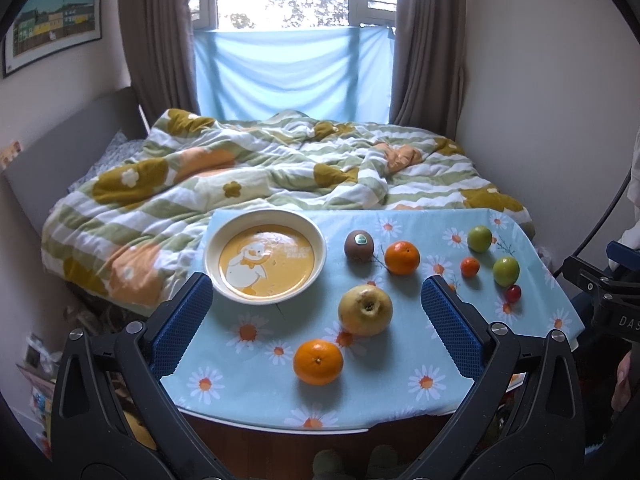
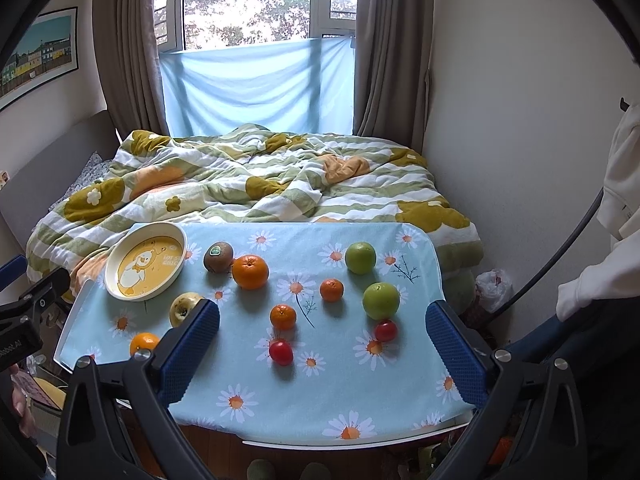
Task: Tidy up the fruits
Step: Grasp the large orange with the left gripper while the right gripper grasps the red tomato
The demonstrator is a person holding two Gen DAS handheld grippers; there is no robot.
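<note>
A cream bowl with a yellow duck print sits empty at the table's far left. Fruit lies loose on the blue daisy cloth: a kiwi, a large orange, a yellow pear, a near orange, two green apples, two small mandarins and two red tomatoes. My left gripper is open above the pear. My right gripper is open over the tomatoes.
The small table stands at the foot of a bed with a rumpled green and yellow quilt. A wall runs close on the right, with a white plastic bag on the floor. A white sleeve hangs at right.
</note>
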